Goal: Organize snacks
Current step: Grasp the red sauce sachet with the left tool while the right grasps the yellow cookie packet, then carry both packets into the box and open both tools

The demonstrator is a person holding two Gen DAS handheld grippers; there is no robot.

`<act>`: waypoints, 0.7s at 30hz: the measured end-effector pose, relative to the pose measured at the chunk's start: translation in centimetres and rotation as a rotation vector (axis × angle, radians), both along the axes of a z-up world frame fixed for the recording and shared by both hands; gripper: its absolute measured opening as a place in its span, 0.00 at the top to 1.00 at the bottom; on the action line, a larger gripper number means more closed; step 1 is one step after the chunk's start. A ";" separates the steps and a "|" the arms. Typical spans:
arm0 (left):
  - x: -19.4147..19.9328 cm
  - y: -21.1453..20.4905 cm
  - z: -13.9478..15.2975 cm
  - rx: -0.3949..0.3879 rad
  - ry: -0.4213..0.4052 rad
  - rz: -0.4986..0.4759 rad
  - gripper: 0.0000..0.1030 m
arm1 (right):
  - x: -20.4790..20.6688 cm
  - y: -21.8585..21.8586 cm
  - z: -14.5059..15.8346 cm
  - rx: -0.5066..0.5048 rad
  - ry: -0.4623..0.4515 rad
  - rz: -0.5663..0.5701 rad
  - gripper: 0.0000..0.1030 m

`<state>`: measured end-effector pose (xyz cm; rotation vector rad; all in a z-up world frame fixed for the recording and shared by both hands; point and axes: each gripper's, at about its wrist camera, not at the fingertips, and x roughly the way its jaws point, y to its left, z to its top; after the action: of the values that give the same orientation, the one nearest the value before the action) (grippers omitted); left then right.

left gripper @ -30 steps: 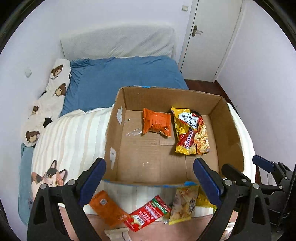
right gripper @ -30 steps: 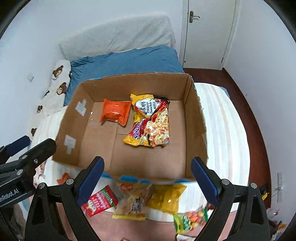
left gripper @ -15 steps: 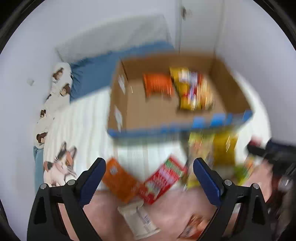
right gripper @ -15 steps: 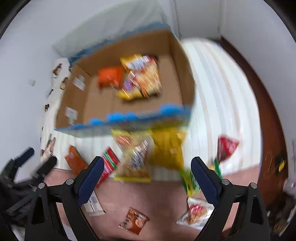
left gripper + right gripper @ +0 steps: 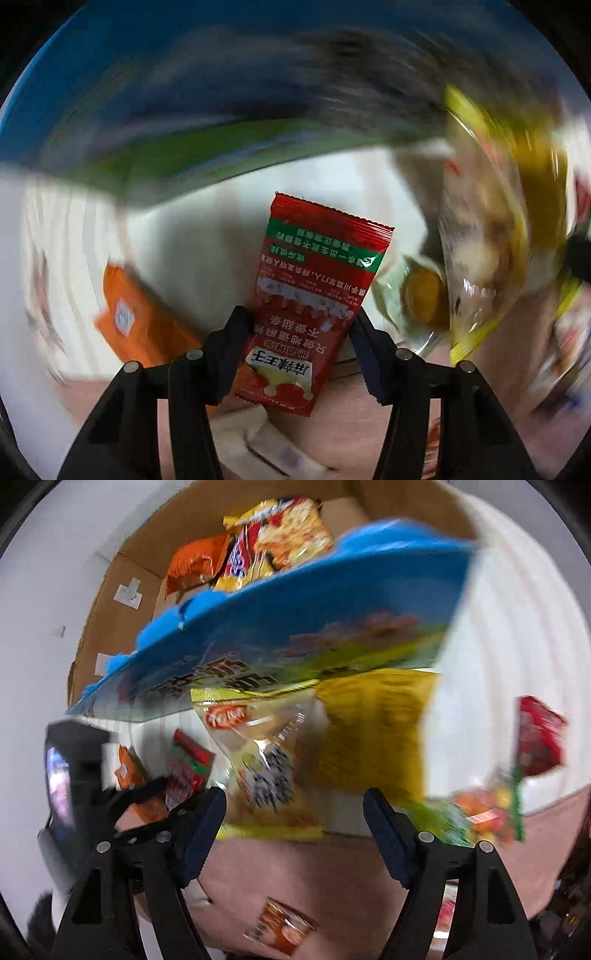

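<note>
Striped white bedding [image 5: 509, 657] and a pinkish cover [image 5: 295, 867] lie under everything, with snacks strewn across both.

The left gripper [image 5: 299, 332] points straight down, its jaws closing around a red sachet [image 5: 314, 295]; both blue pads [image 5: 369, 354] sit at the sachet's edges, and the blurred view does not settle whether they press yet. The sachet is flat glossy foil with a serrated top and a green band. Left of that gripper lies an orange packet [image 5: 136, 321], and below it a pale wrapper [image 5: 266, 446].

The right gripper [image 5: 291, 819] tilts steeply down, jaws closing but still wide apart. Between them, untouched by the pads, lies a clear crinkly bag [image 5: 266, 768] with yellow edges. Just right of it sits a yellow bag [image 5: 373, 734]. Farther right is a red pouch [image 5: 539, 746], and below the gripper a small brown packet [image 5: 284, 926]. Beyond the fingers stands a cardboard box [image 5: 122, 565] with a blue printed front, holding an orange bag [image 5: 195, 565] and a noodle pack [image 5: 280, 539].
</note>
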<state>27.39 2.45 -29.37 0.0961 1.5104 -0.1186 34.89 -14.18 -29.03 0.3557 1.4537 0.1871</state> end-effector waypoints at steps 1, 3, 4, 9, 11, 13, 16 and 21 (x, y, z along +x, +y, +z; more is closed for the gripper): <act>0.1 1.3 0.0 -0.044 0.014 0.080 0.49 | 0.4 0.4 -0.7 0.008 0.013 -0.002 0.23; 0.0 3.6 -0.3 -0.125 0.046 0.224 0.48 | 1.3 1.6 -2.6 0.015 0.054 -0.002 0.23; -0.1 4.6 -0.6 -0.163 0.060 0.283 0.48 | 1.6 2.2 -3.3 0.016 0.069 0.007 0.29; -0.8 5.4 -1.8 -0.203 0.115 0.291 0.41 | 0.5 4.5 -3.5 -0.101 0.094 0.112 0.53; -0.8 4.9 -2.1 -0.178 0.127 0.248 0.41 | -0.8 4.6 -3.3 -0.136 0.117 0.152 0.53; -0.9 4.2 -2.5 -0.145 0.139 0.203 0.41 | -1.8 4.7 -3.3 -0.160 0.137 0.185 0.52; -1.4 3.3 -2.5 -0.115 0.105 0.189 0.41 | -2.6 4.6 -4.1 -0.148 0.170 0.173 0.47; -3.7 2.1 -2.1 -0.109 0.086 0.216 0.53 | -3.6 4.6 -5.5 -0.146 0.177 0.123 0.52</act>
<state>23.65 4.59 -31.46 -0.1612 1.5871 -0.0312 31.28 -9.56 -34.55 0.1667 1.6550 0.1496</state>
